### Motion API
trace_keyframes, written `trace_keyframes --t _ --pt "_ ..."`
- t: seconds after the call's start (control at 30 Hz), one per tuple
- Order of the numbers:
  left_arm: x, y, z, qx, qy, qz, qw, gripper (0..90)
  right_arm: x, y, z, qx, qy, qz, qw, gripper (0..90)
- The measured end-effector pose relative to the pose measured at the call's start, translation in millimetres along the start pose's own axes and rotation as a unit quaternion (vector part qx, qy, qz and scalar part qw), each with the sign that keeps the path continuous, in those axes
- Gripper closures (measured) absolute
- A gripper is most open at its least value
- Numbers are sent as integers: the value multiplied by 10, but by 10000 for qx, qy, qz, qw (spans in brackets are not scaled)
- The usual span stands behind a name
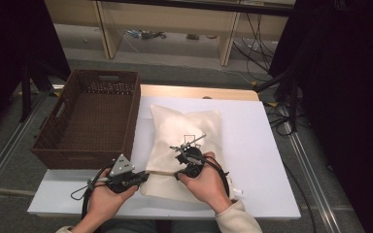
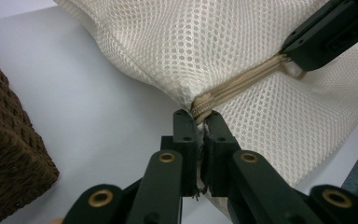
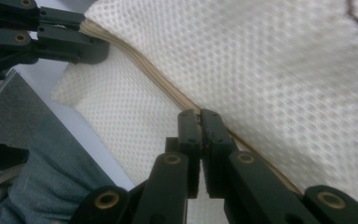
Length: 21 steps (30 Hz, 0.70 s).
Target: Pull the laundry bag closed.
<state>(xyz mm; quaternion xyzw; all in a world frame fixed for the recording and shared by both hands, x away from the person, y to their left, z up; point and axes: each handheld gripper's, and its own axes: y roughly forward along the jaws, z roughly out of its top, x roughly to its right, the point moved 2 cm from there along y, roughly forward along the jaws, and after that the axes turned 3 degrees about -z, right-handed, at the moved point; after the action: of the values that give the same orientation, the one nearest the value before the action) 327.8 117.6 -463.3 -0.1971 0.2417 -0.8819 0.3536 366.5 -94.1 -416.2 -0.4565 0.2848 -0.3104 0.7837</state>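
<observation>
Both grippers, left [image 1: 143,177] and right [image 1: 178,173], pinch the mesh bag's [image 1: 187,124] zipper band [image 2: 242,81] near the bench's front edge; we should pull apart gently, keeping tension even.

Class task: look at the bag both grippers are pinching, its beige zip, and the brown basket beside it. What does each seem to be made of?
Bag: cream mesh fabric, probably synthetic, matte; regular small holes show.
Zip: ribbed beige tape, seemingly woven textile, stretched between left gripper and right gripper.
Basket: dark brown woven wicker or rattan look-alike; plaited texture.
</observation>
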Motion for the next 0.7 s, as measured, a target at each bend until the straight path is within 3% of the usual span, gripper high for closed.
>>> trace_keyframes --t 0.1,0.13,0.2,0.33,0.47,0.53,0.57,0.63,0.7 --pt "-8 -1 -3 -43 66 -10 10000 846 19 -51 -38 23 137 -62 9999 887" --pt "-7 1 -5 -53 41 -17 10000 846 51 -60 -46 30 18 -76 10000 888" --pt "-8 6 -12 -56 52 -6 10000 846 55 -83 -80 6 156 -99 9998 887" --pt "-5 17 -17 -50 28 5 10000 846 110 -111 -133 -2 137 -135 9998 887" --pt "-12 20 -16 -69 85 22 9999 846 213 -193 -215 -13 418 -208 9989 887" --pt "-7 20 -18 -110 87 14 9999 846 231 -217 -245 37 424 -172 9989 887" --pt "12 42 -22 -26 -47 11 10000 846 234 -218 -251 40 400 -177 9990 887" --pt "4 36 -23 -63 4 26 10000 846 241 -212 -248 66 269 -186 9994 887" --pt "-8 20 -20 -104 85 4 9999 846 215 -224 -255 71 387 -205 9990 887"
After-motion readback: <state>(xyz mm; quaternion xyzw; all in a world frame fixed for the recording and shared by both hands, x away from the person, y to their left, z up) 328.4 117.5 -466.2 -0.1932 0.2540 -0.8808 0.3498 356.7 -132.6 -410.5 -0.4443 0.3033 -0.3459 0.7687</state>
